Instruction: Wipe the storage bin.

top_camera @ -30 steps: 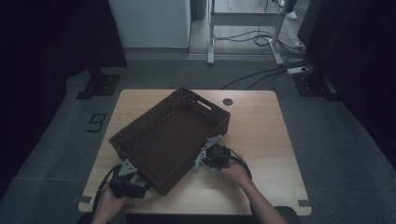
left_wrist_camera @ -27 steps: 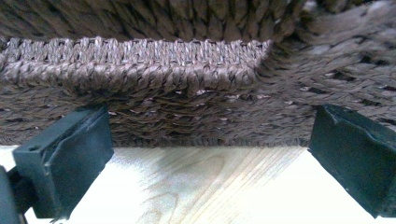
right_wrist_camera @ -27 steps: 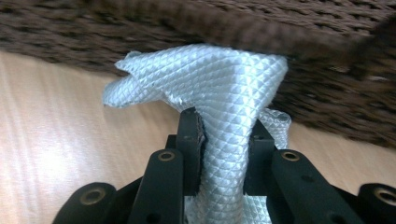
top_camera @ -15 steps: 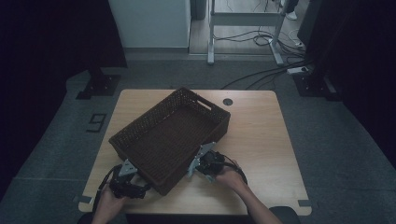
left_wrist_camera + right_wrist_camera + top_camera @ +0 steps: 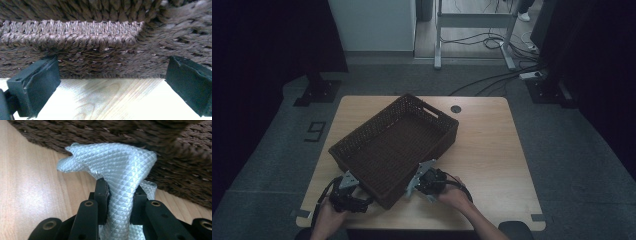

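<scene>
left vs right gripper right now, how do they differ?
The left gripper has its jaws wide apart and bare; the right gripper is pinched shut on a white quilted cloth. The left faces the basket near its corner, the right along its long side. Both sit low on the table, close against the basket's wall.

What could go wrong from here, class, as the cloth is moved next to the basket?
1. The right gripper pinches the pale cloth only at a bunched fold, so it could slip out.
2. The cloth's free end touches the woven basket wall and might snag on the weave instead of clearing the rim.
3. The left gripper stands open against the basket's wall without holding it, so a tug could shift the basket on the table.
</scene>
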### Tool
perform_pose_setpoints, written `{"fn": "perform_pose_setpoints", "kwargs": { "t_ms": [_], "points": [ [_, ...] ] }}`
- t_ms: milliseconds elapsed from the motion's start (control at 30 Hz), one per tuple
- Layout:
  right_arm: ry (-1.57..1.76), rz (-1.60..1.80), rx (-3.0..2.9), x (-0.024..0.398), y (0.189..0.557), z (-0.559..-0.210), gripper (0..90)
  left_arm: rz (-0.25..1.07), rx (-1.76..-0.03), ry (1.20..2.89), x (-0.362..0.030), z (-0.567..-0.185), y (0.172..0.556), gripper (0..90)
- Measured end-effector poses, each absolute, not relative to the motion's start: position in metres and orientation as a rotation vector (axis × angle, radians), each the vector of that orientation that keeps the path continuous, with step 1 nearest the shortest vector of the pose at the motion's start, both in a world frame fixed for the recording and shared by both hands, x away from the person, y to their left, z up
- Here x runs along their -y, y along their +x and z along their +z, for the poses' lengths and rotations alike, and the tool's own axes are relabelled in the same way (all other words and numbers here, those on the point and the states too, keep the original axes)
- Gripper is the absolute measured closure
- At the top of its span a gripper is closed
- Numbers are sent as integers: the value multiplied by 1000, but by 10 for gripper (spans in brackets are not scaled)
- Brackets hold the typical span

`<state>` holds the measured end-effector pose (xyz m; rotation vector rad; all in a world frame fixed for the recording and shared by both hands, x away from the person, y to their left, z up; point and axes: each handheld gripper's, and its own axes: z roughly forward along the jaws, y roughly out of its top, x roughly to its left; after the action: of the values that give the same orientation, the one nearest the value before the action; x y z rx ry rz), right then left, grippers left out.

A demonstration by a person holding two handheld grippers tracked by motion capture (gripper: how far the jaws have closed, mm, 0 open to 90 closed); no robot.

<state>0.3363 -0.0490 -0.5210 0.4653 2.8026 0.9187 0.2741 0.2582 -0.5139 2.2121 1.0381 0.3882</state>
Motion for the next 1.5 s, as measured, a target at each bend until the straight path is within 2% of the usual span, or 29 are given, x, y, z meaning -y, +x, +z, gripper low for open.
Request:
{"fn": "perform_pose_setpoints", "kwargs": {
  "t_ms": [1500],
  "points": [
    [151, 1034, -2946, -13, 282, -521, 718, 380, -1030, 2213, -258, -514, 274, 0]
  ]
}}
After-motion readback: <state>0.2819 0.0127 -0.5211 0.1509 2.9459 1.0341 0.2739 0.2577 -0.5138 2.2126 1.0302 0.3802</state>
